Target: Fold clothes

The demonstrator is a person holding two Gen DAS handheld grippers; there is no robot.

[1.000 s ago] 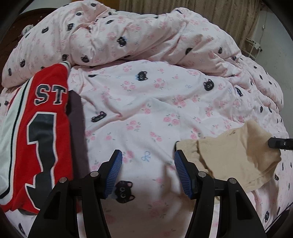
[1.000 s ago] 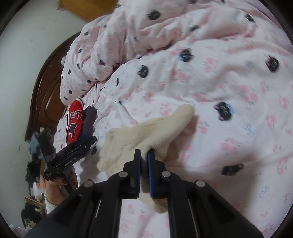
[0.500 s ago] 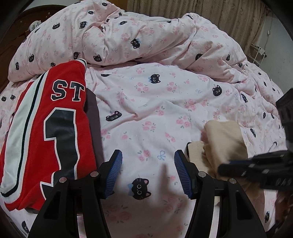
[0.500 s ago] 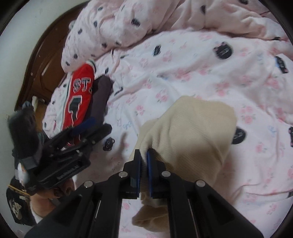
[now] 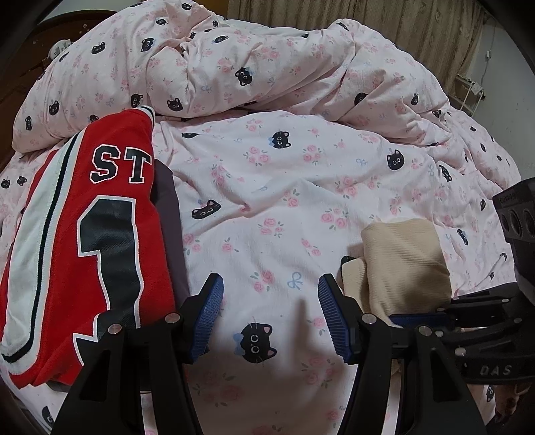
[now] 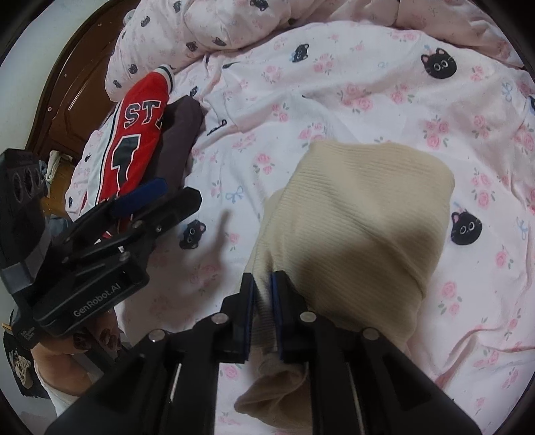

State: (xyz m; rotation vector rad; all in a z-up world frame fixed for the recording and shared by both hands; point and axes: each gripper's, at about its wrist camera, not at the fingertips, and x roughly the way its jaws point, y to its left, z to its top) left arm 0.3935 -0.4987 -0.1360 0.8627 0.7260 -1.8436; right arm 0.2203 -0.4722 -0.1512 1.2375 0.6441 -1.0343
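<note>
Black left gripper (image 6: 160, 200), blue pads, silver screws, "GenRobot.AI" marking.

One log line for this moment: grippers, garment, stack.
right gripper shut on cream knit garment | left gripper open, empty | red jersey on dark garment

Pink cat-print duvet (image 5: 301, 207) covers the bed, bunched up by the dark wooden headboard (image 6: 70, 97); beige curtain (image 5: 367, 20) behind.
</note>
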